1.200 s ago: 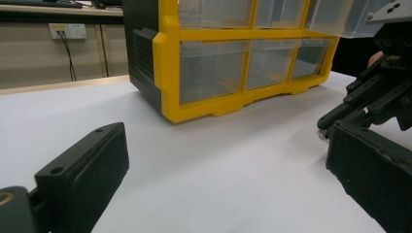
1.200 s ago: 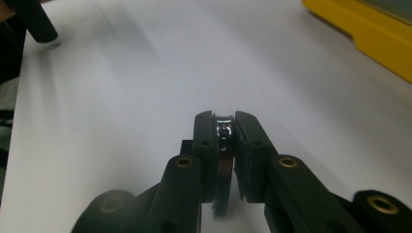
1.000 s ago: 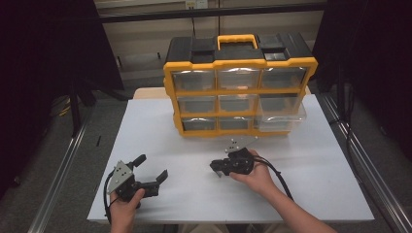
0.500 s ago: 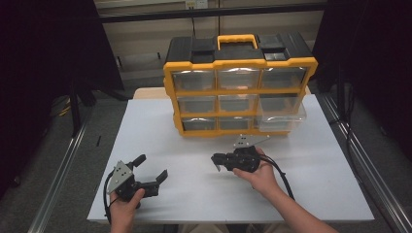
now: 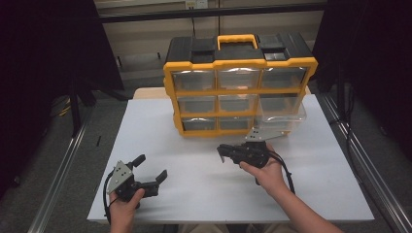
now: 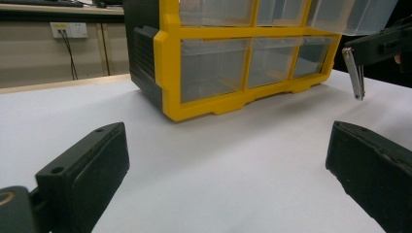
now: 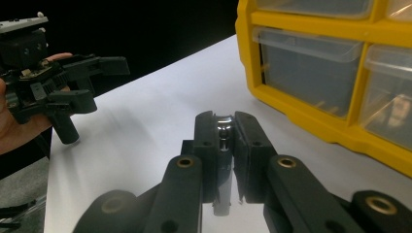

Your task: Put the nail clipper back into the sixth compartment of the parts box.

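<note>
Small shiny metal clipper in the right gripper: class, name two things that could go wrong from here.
1. The small shiny metal clipper is pinched by a thin part between the right gripper's black fingers and hangs below them; it might twist or slip out.
2. The clear plastic drawer juts out of the yellow and black drawer cabinet just above that gripper; lifting could knock it.

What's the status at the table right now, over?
Right gripper shut on nail clipper, held above the table. Left gripper open, holding nothing. Organizer's middle-right drawer pulled out; path to it looks clear.
</note>
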A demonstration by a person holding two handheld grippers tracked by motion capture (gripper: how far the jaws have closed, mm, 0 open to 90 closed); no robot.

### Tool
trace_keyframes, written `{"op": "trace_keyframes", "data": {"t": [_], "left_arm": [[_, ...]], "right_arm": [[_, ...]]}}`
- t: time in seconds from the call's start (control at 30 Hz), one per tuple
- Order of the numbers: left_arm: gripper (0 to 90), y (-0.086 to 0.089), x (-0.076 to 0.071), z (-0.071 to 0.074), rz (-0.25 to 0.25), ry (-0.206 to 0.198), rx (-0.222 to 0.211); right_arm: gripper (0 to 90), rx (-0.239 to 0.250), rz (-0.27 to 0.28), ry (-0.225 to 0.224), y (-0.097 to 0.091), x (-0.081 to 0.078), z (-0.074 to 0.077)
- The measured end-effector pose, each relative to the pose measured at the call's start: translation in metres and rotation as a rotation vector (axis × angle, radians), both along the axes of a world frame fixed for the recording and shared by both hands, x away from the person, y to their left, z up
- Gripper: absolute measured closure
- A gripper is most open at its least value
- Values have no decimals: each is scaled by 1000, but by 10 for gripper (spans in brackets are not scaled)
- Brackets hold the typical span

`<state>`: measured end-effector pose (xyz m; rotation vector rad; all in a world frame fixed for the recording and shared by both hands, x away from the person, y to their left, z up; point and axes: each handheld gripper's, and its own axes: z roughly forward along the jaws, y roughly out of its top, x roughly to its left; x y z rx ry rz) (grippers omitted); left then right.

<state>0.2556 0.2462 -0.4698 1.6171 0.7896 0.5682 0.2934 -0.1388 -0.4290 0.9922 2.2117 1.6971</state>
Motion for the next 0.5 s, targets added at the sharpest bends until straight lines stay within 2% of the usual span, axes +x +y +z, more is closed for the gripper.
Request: {"op": "trace_keyframes", "data": {"t": [0.2, 0.23, 0.5], "left_arm": [[20, 1, 0, 0, -2, -1, 7], [21, -1, 0, 0, 2, 1, -12], [21, 1, 0, 0, -1, 1, -7]], "right_arm": [[818, 19, -17, -14, -6, -1, 9], [818, 20, -19, -17, -7, -1, 10], [818, 35, -36, -27, -14, 1, 22]]}}
